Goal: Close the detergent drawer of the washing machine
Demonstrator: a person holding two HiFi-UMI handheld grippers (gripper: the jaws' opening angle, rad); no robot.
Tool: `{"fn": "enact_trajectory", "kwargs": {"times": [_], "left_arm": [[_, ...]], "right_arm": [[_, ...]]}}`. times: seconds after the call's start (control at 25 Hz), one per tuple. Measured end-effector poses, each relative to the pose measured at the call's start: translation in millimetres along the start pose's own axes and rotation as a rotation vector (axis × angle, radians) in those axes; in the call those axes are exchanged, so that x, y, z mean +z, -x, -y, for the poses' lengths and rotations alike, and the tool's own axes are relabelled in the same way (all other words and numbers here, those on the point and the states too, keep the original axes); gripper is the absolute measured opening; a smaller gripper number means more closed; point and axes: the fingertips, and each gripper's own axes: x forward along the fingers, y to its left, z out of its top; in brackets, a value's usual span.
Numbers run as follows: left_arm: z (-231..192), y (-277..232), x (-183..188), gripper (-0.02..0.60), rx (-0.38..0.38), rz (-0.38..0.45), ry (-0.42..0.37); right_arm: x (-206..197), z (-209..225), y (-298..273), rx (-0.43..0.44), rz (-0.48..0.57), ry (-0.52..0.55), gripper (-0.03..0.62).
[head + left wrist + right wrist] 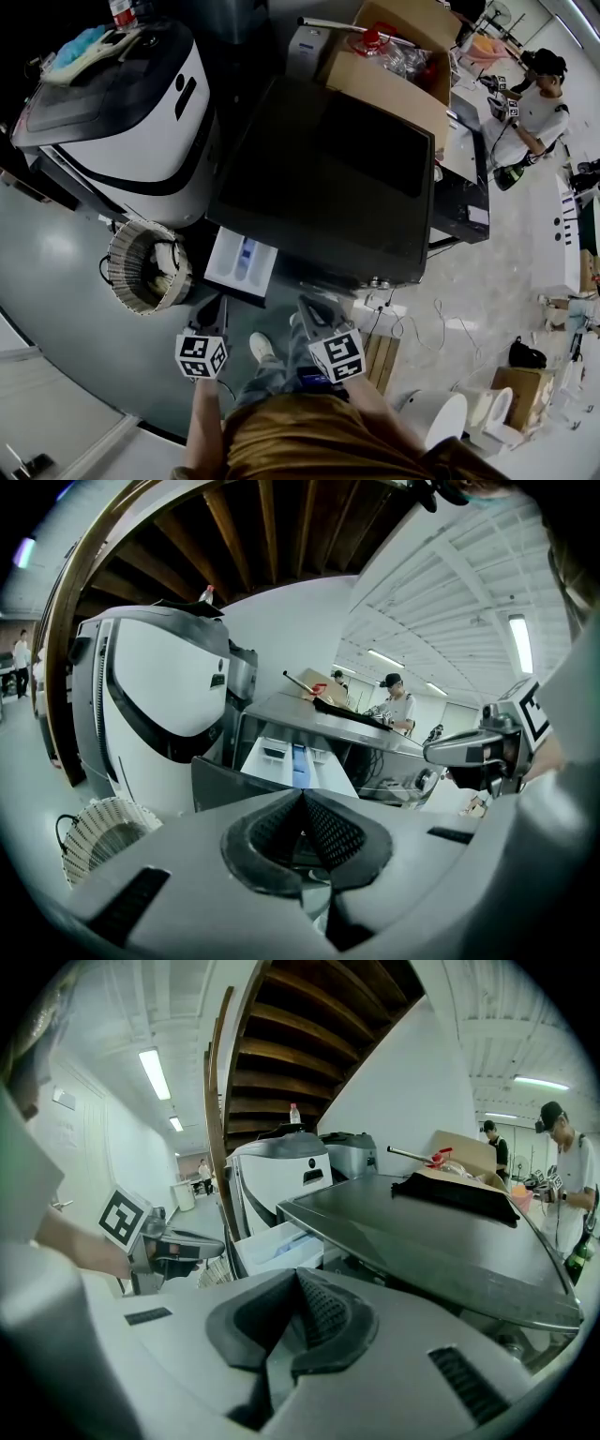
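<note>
White drawer point(225, 267), dark washing machine point(328, 178)

Left tongs point(219, 306) and right tongs point(307, 307) point forward side by side, each with jaws pressed together.

Mustard shirt point(314, 439), blue jeans point(270, 377); grey left gripper point(221, 303) and right gripper point(307, 306), marker-cubed.

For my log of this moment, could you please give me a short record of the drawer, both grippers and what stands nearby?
Detergent drawer: pulled out of the washing machine
Left gripper: jaws together, empty, close to the drawer front; contact unclear
Right gripper: jaws together, empty, right of the drawer, apart from it
Left of drawer: wicker basket on the floor
Far edge of machine top: cardboard box
</note>
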Motion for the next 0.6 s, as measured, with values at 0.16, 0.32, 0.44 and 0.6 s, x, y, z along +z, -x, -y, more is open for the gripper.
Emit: {"fn": "enact_trajectory", "kwargs": {"times": [0.16,0.32,0.44,0.6], "left_arm": [[-1,-2,1,0.025,0.009,0.003,0.003],[-2,-7,4,0.025,0.01,0.0,-0.003],[-2,-11,8,0.025,0.01,0.001,-0.005],[-2,-20,14,0.025,0.007,0.0,-0.007]], "right_arm": [[-2,7,1,-0.003,0.0,-0.012,0.012],[-3,12,0,-0.007,-0.005,-0.021,0.012],[-5,16,-1,-0.012,-0.013,-0.03,0.012],[-4,22,-1,-0.024,-0.008,-0.037,0.012]]}}
